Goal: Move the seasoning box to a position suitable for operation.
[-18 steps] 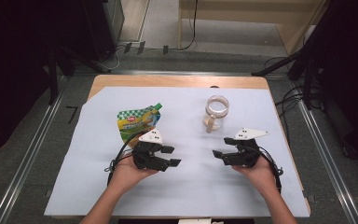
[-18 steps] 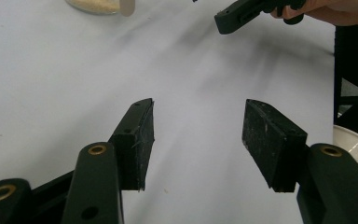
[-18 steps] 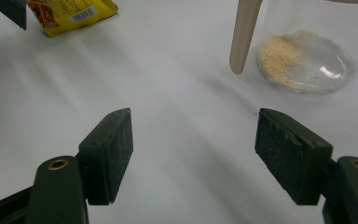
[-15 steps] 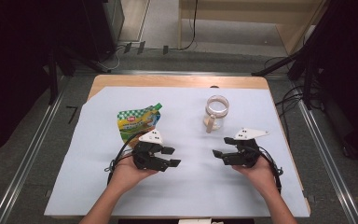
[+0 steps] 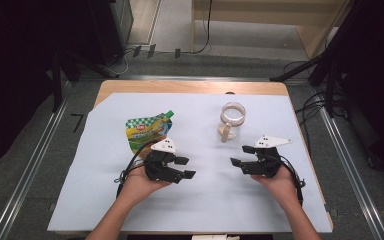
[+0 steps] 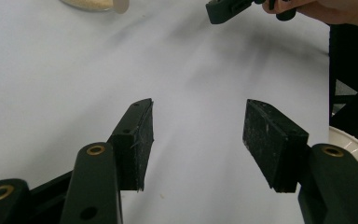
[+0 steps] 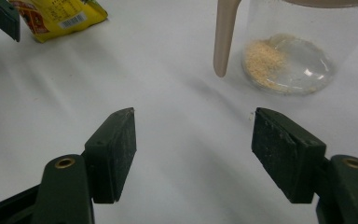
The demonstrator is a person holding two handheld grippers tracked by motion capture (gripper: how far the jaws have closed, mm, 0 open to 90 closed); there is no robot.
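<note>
change: none, both hands rest as 0.6 s ago | left claw wide, empty, just beside pouch | right claw wide, empty, near jar | bench | work not yet begun
</note>
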